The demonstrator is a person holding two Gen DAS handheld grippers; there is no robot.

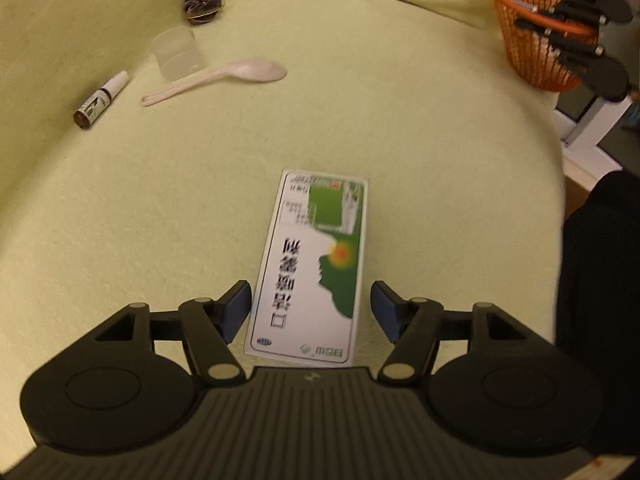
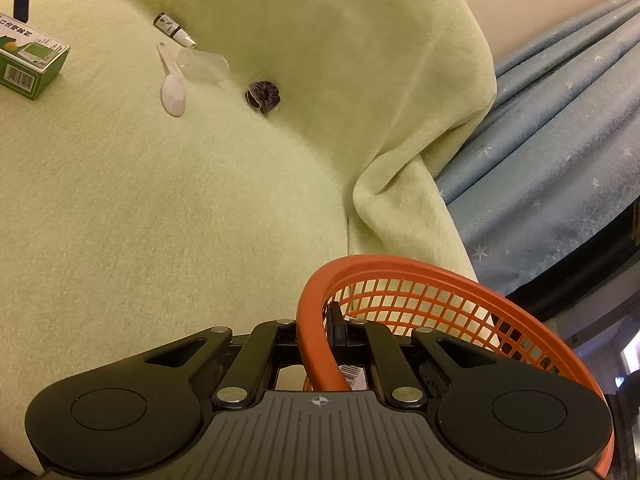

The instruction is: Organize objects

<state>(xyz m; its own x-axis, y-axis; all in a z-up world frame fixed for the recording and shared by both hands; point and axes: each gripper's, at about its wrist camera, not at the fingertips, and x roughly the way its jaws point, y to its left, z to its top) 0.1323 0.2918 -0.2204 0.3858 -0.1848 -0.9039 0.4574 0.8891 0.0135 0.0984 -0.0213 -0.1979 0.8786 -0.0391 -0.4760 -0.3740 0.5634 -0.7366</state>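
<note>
Green-and-white carton lies lengthwise between the left gripper's wide-spread fingers; right gripper pinches the orange basket rim

dim warm indoor light, soft shadows, slight motion blur, strong fisheye edge-bending

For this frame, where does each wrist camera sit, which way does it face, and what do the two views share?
Left wrist: behind the open left gripper, looking down at the medicine box; right gripper visible far right.
Right wrist: behind the right gripper, shut on the orange basket rim, facing across the blanket.
Shared: box, spoon, vial, scrunchie.
</note>
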